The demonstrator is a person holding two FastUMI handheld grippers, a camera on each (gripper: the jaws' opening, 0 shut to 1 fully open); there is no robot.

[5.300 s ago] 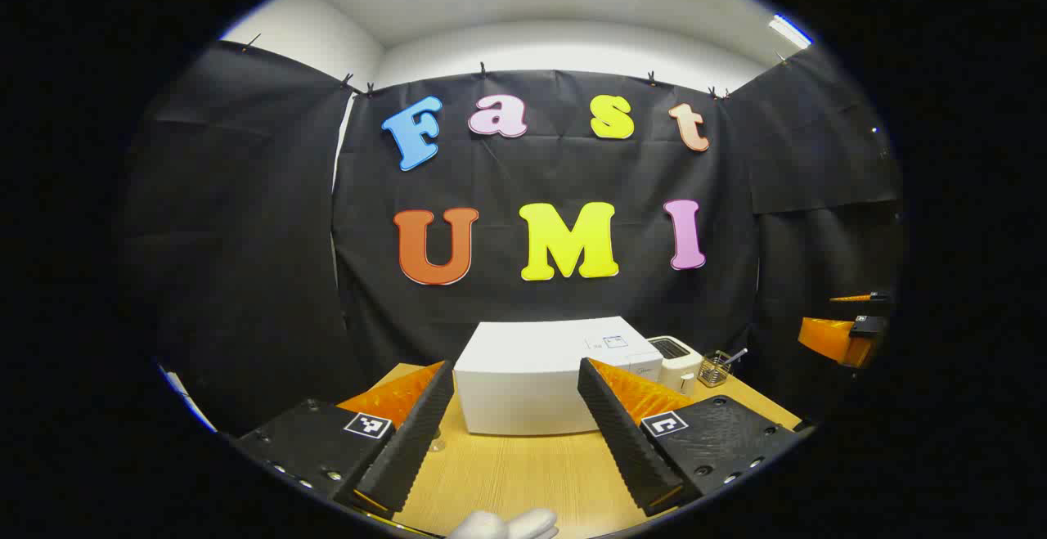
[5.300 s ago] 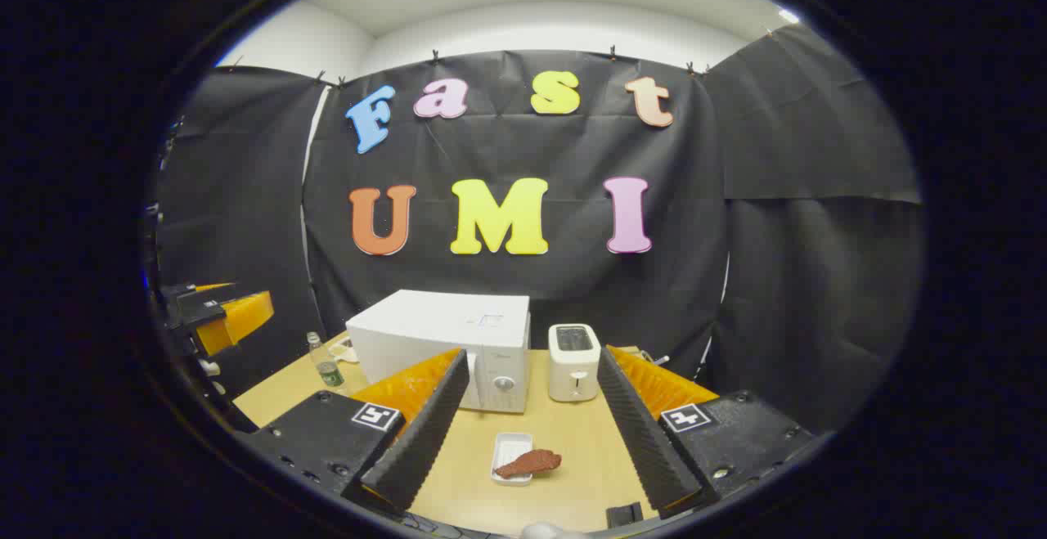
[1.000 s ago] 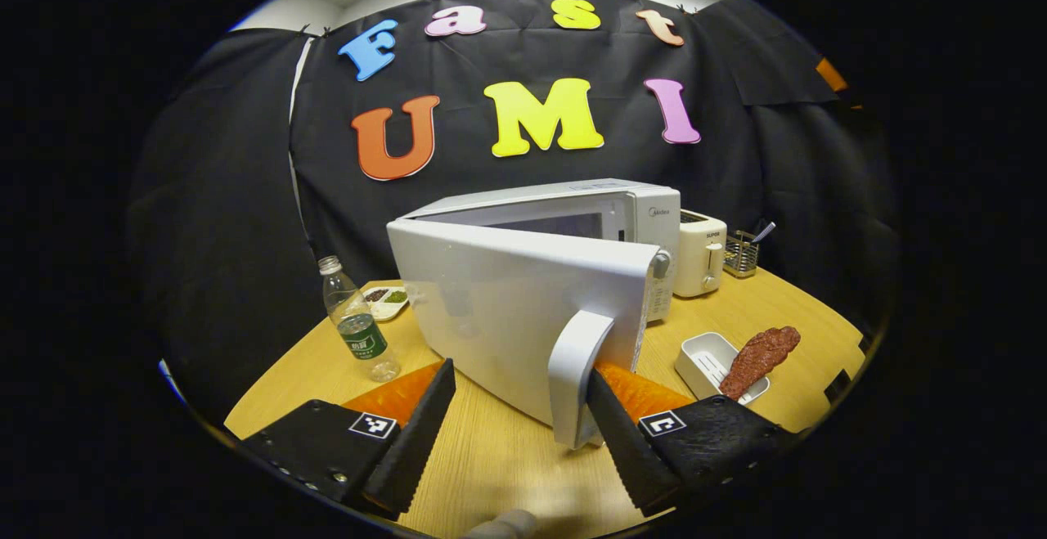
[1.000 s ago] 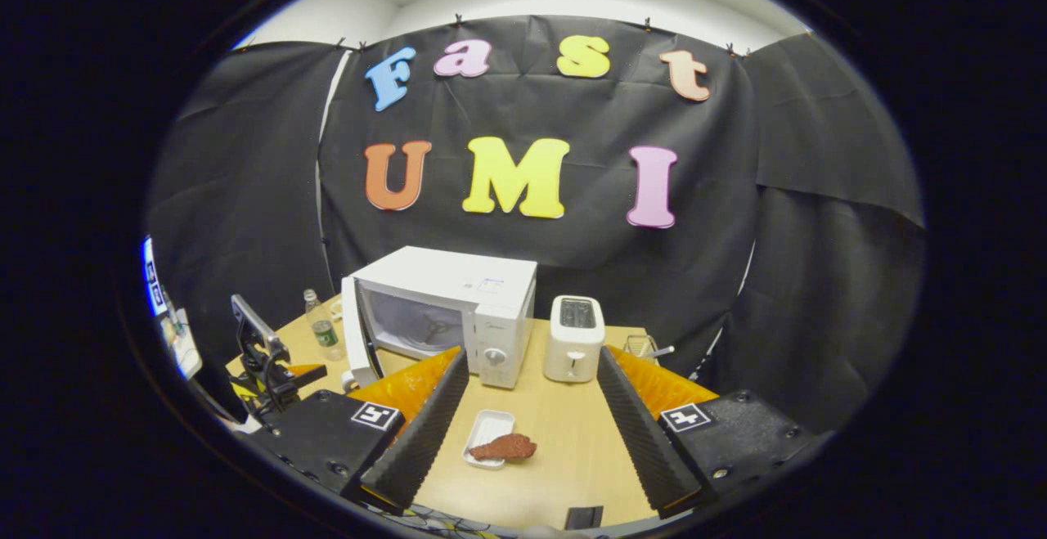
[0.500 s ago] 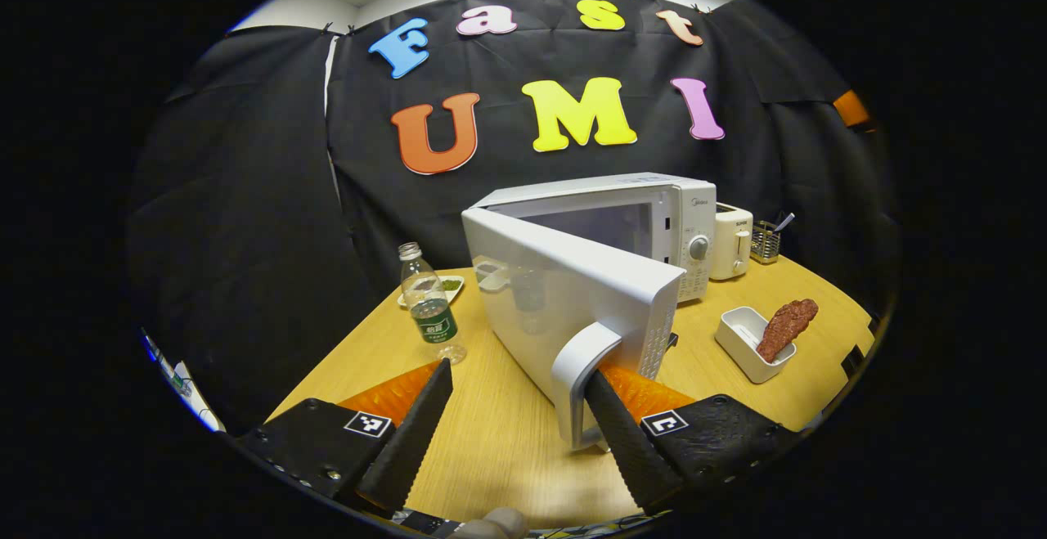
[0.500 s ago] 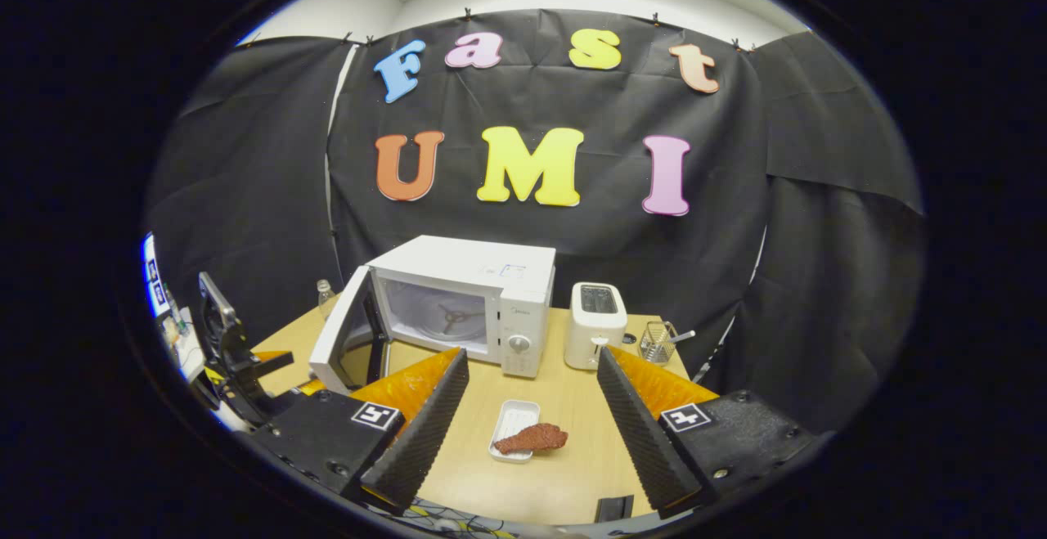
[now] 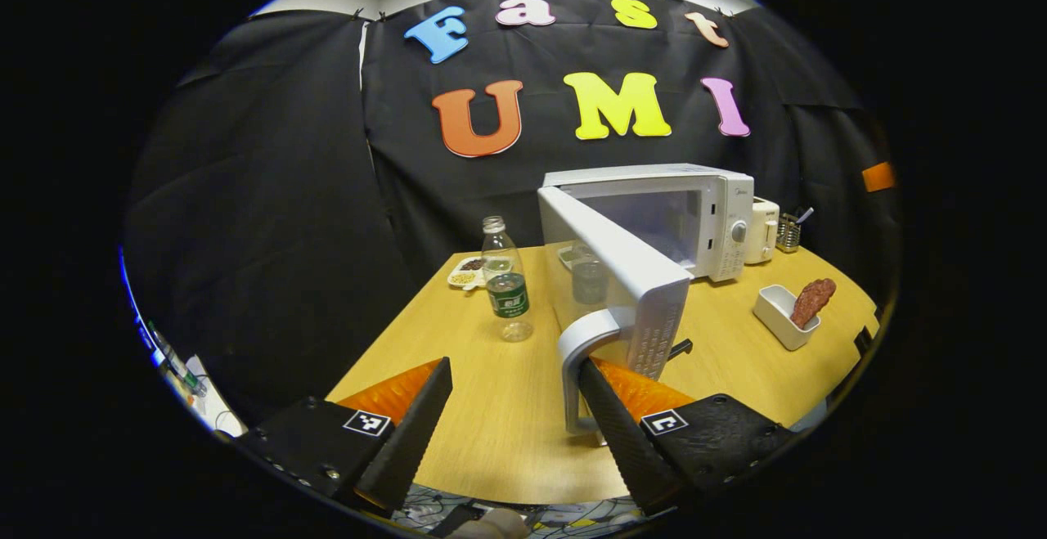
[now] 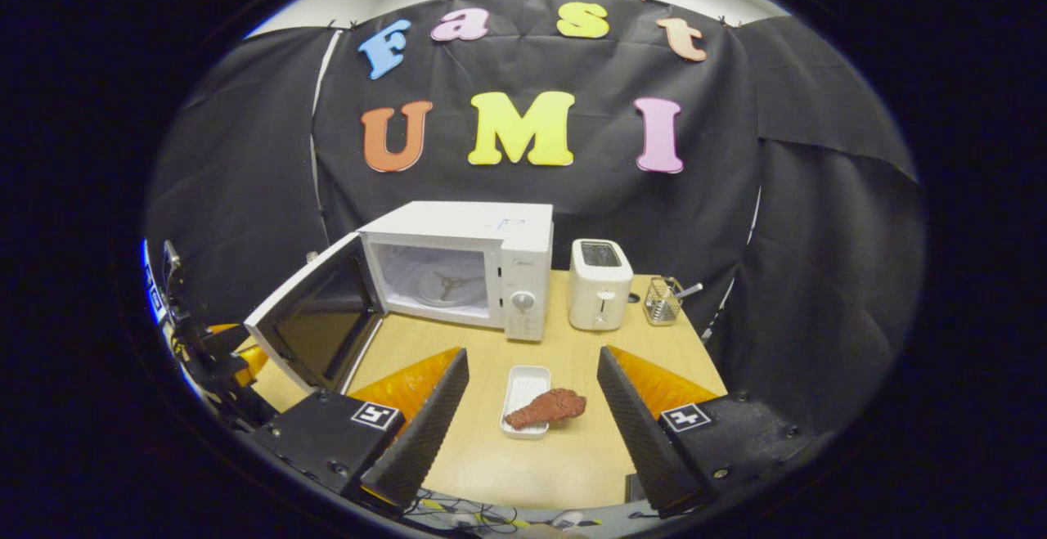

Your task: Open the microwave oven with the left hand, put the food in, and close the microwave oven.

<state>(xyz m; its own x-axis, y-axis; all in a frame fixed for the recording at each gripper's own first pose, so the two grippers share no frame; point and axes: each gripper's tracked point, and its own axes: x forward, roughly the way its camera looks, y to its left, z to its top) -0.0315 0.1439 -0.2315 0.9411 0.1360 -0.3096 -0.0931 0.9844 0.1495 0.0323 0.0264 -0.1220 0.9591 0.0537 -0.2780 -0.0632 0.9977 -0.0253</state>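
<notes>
A: So where is the microwave oven (image 8: 470, 265) now?

B: Toward the back edge of the tabletop (image 8: 564, 441), with its door (image 8: 315, 322) swung wide to the left and the cavity showing. A white toaster (image 8: 599, 284) stands just beside it on the right, and a wire utensil holder (image 8: 664, 300) sits near the back right corner.

A: And the left tool (image 7: 511, 408)?

B: Its fingers are spread apart. The door handle (image 7: 582, 367) lies between them, touching the right finger; the left finger is well clear of it.

A: The food?

B: A brown piece of meat (image 8: 546, 408) rests across a small white tray (image 8: 526, 396) near the front edge, in front of the microwave oven's control panel. The right tool (image 8: 532, 404) hangs above it with fingers wide apart, gripping nothing.

A: Anything else?

B: A water bottle (image 7: 505, 289) stands near the left edge, with a small dish of bits (image 7: 466, 273) behind it.
</notes>
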